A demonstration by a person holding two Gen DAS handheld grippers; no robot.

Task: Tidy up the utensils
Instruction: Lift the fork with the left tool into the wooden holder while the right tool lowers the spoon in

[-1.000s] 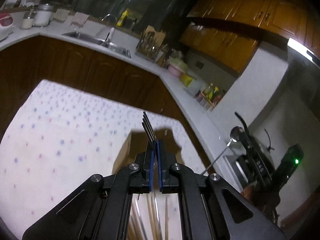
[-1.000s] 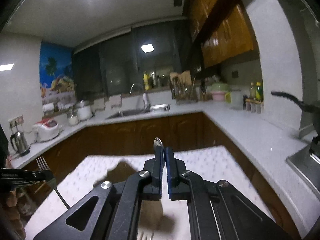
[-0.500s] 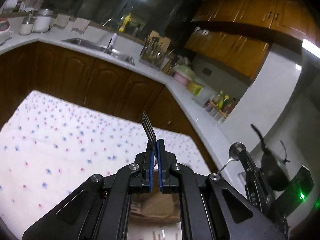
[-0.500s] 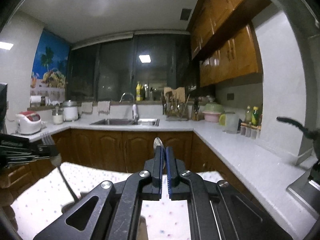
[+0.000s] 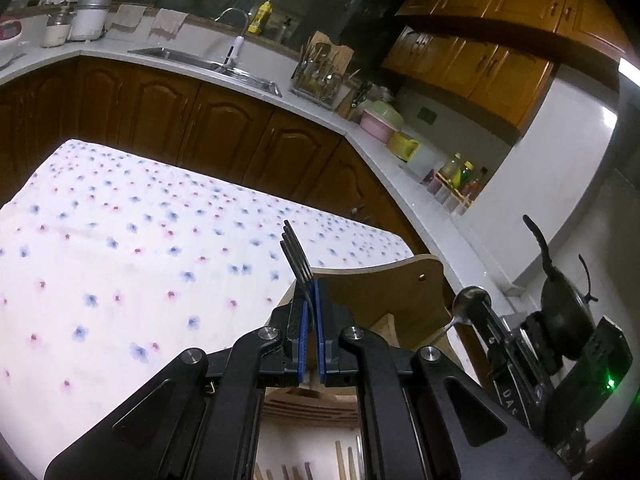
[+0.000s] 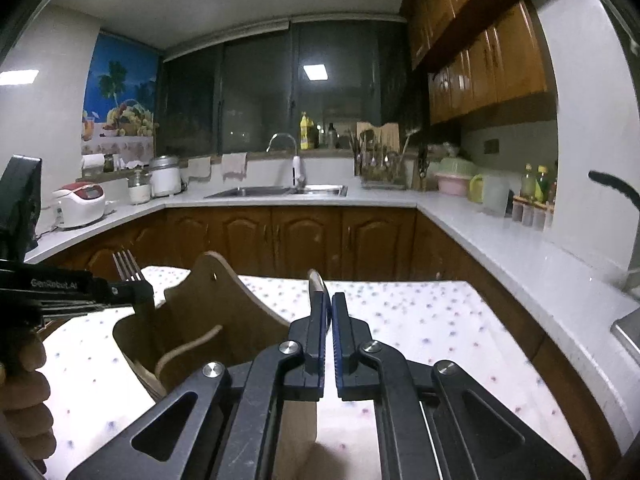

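My left gripper (image 5: 311, 294) is shut on a metal fork (image 5: 295, 254), whose tines stick up past the blue pads. Just beyond it, to the right, stands a wooden utensil holder (image 5: 380, 292) on the flowered tablecloth (image 5: 120, 264). The right gripper (image 5: 486, 310) shows at the right with a spoon (image 5: 466, 304) in it. In the right wrist view my right gripper (image 6: 331, 304) is shut on the spoon (image 6: 316, 280), seen edge-on. The holder (image 6: 208, 312) stands left of it. The left gripper (image 6: 142, 294) holds the fork (image 6: 127, 266) over the holder's left side.
A person's hand (image 6: 24, 380) holds the left gripper. Several sticks (image 5: 340, 464) lie on the cloth under the left gripper. Behind the table runs an L-shaped counter (image 6: 500, 240) with a sink (image 6: 280, 191), a drying rack (image 5: 318, 80) and bottles (image 5: 456, 176).
Both grippers have sunk toward the table with fork and spoon still held. The wooden holder, earlier under the fingers, now stands close in front of both.
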